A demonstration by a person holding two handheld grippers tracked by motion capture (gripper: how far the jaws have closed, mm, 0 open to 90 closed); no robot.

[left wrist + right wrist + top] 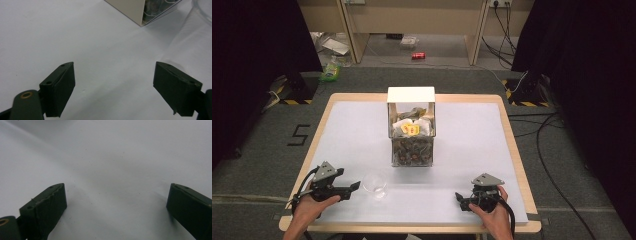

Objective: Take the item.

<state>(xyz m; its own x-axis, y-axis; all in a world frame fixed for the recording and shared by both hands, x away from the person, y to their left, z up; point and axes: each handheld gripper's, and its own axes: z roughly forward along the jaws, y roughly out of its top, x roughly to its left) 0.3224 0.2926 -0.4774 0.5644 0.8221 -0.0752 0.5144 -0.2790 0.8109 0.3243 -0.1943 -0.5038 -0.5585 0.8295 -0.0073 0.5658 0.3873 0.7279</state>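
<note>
Your L gripper (353,188) sits low at the near-left of the table (472,145), jaws spread wide, nothing between them; in the left gripper view they frame bare white surface. The clear glass bowl (375,184) lies just beyond the L jaw tips, a bit to their right, close but not touching as far as the high view lets you tell. The bowl is round, so no long axis to align to; it stands upright, mouth up, apparently empty. Its rim edges into the top-right corner of the left gripper view (203,10). L hand is clearly nearer; your R gripper (460,200) is well apart from the bowl, near-right, jaws also wide open on nothing, pointing in toward table centre. Judgement: next move is a short reach fwd/right w/ L to take the bowl rim. Farther ahead of both grippers, mid-table, stands the clear box (411,135) w/ white top, holding packets and dark stuff. Surface: white sheet, smooth, matte. Room: grey carpet, black curtains both sides, cables on the floor to the right.
</note>
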